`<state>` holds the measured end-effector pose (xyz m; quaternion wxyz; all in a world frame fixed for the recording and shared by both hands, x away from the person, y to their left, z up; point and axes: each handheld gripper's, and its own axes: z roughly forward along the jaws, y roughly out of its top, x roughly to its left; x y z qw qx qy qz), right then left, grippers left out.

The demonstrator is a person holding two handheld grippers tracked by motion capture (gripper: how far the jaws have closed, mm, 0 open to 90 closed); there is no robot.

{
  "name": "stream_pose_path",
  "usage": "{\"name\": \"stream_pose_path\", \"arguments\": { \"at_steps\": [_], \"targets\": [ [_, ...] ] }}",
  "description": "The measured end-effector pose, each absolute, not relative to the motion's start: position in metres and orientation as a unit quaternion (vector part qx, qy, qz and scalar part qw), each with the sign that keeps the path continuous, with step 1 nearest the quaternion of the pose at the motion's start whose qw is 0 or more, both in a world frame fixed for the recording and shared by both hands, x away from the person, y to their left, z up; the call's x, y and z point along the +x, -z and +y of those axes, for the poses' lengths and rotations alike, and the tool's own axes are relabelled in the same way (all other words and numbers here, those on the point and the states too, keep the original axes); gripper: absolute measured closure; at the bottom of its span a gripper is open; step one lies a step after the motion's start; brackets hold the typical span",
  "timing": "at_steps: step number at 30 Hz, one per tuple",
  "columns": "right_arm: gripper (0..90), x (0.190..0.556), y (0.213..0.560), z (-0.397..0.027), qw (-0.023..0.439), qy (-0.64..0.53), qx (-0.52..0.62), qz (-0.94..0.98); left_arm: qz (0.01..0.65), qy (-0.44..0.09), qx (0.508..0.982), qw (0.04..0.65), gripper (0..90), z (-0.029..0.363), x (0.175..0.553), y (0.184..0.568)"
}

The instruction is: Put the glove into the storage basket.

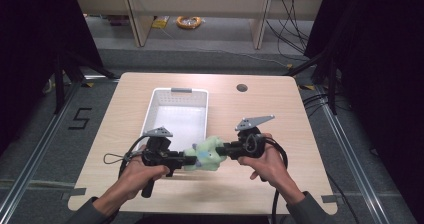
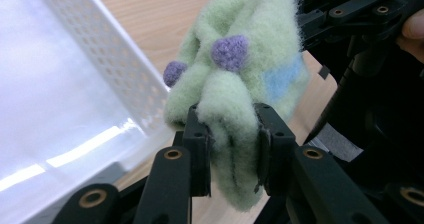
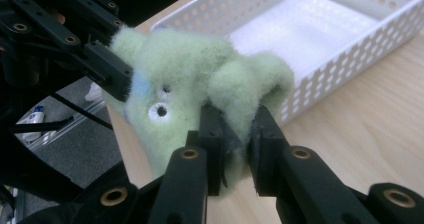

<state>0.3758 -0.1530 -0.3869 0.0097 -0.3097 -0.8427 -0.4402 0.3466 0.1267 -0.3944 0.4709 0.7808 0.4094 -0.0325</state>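
Observation:
A light green felt plush toy (image 1: 206, 153) with purple dots and a blue patch hangs between both grippers above the table's front half. My left gripper (image 1: 189, 160) is shut on one fold of the plush (image 2: 235, 94), its pads pinching the felt. From the other side my right gripper (image 1: 224, 149) is shut on another fold of the plush (image 3: 200, 79), near its white eye. In the right gripper view the left gripper's black fingers (image 3: 107, 66) clamp the far side. A white perforated basket (image 1: 165, 101) lies just behind the toy.
The basket's wall (image 2: 125, 69) runs close beside the plush, and its white floor (image 3: 310, 29) is bare. A round cable hole (image 1: 242, 88) sits at the table's back right. Black frames and cables stand around the wooden table (image 1: 280, 114).

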Motion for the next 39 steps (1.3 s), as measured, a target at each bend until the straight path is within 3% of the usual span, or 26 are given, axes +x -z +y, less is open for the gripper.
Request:
{"name": "stream_pose_path", "arguments": {
  "at_steps": [10,17,39],
  "targets": [
    [79.3,0.412,0.382,-0.109,0.021,0.429,-0.318,-0.845,0.450,0.026,0.766,0.457,70.5,0.163,0.379,0.395],
    [79.3,0.437,0.400,-0.079,0.020,0.412,-0.336,-0.847,0.478,0.037,0.774,0.415,70.2,0.182,0.408,0.411],
    [78.9,0.459,0.446,-0.043,0.031,0.342,-0.372,-0.862,0.484,0.050,0.811,0.326,68.9,0.194,0.441,0.442]
  ]
}}
